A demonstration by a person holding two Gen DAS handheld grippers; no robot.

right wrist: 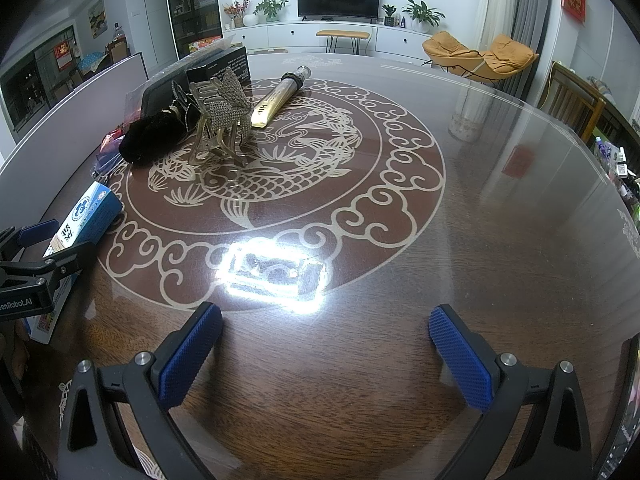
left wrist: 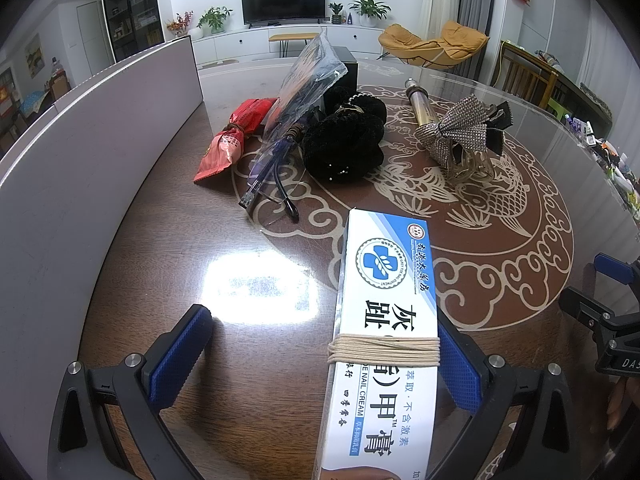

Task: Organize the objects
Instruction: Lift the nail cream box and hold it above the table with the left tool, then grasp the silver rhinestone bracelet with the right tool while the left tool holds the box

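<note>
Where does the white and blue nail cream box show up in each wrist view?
Left wrist view: the nail cream box fills the lower centre, lying between the left gripper fingers, against the right one.
Right wrist view: it sits at the far left edge, partly behind the other gripper.
Shared landmark: the rhinestone bow hair claw.

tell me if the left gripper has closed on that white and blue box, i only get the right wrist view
Observer: No. The left gripper is open; the box lies beside its right finger, and the left finger stands well clear.
Operator: anything tied on the box
Observer: Yes, a beige cord is wound around it several times.
Operator: what's past the black fuzzy thing
Observer: Glasses stick out of a clear plastic bag, with a red packet beside them.
</note>
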